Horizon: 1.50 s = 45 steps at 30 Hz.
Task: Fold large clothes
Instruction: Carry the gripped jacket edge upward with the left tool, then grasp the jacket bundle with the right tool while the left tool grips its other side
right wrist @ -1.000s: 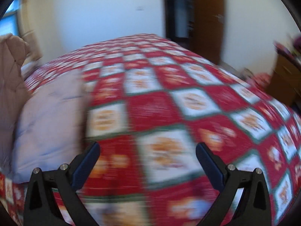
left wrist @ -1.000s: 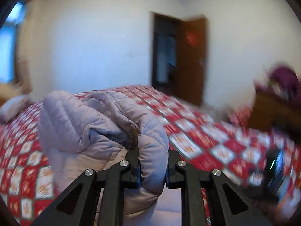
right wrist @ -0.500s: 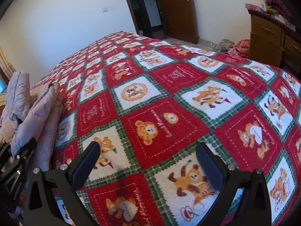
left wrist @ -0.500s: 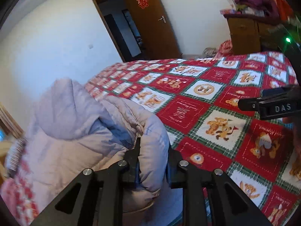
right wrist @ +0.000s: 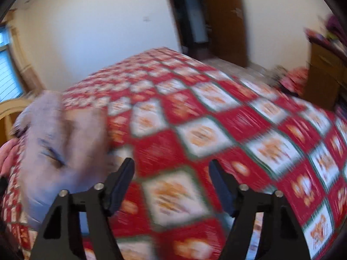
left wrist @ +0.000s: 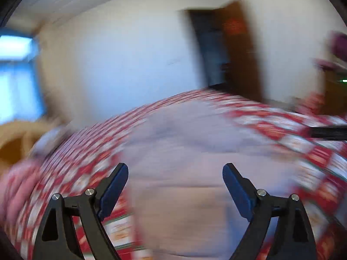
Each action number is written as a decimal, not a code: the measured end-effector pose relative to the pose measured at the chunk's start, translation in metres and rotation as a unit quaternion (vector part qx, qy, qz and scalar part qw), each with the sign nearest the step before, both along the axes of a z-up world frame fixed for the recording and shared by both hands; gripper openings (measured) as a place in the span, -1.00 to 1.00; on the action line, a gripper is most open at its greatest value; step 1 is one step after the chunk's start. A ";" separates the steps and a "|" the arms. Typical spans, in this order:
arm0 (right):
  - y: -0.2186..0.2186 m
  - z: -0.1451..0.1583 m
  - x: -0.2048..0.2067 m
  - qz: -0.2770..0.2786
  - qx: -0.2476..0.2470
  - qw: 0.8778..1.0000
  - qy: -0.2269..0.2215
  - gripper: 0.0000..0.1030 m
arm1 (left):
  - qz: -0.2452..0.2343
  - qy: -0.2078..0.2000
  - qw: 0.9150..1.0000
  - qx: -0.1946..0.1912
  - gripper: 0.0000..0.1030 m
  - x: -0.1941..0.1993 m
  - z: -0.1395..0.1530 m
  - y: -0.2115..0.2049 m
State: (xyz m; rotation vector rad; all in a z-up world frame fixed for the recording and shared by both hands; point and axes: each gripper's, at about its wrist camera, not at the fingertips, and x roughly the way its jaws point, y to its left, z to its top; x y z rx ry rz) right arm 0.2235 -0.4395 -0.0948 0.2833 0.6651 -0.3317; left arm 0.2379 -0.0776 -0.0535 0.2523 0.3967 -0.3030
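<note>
- Released since half a second ago: the left gripper [left wrist: 175, 181], which then pinched a roll of the jacket [left wrist: 195, 162], now has its jaws opening wide with nothing pressed between the pads; pale fabric shows beyond the gap, not gripped.
- Right gripper [right wrist: 171, 178] was spread wider a moment ago; its jaws are closing now, with only the blanket [right wrist: 249, 119] showing through the gap and nothing held.
- Jacket lies on the bed near the near-left edge. In the left view it fills the middle, its long axis running away from the camera towards the far wall; blur hides which end is collar or hem.
- In the right view the jacket [right wrist: 63, 143] sits as a bunched heap at the left, just beside the right gripper's left finger [right wrist: 122, 182]; whether they touch I cannot tell.
- Red and white checked blanket spreads clear to the right of the jacket and on to the far edge of the bed, leaving broad open room there.
- Left of the jacket only a narrow strip of blanket shows before the bed edge and a wooden headboard [right wrist: 9, 112].
- Door [right wrist: 225, 21] stands open behind the far end; a wooden cabinet [right wrist: 323, 73] stands off the right side.
- A dark bar [left wrist: 327, 132] at the right rim of the left view lies over the blanket.
</note>
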 end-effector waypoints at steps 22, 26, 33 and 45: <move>0.076 -0.045 0.160 0.073 0.050 0.994 0.058 0.00 | 0.088 0.129 0.986 -0.058 0.87 0.160 -0.053 0.006; 0.067 -0.056 0.153 0.065 0.046 0.996 0.051 0.00 | 0.092 0.126 0.986 -0.062 0.94 0.158 -0.067 0.001; 0.070 -0.068 0.155 0.067 0.032 0.996 0.043 0.02 | 0.084 0.156 0.978 -0.109 0.98 0.167 -0.087 0.016; 0.066 -0.085 0.155 0.063 0.041 0.997 0.031 0.11 | 0.083 0.155 0.979 -0.101 0.98 0.165 -0.096 0.011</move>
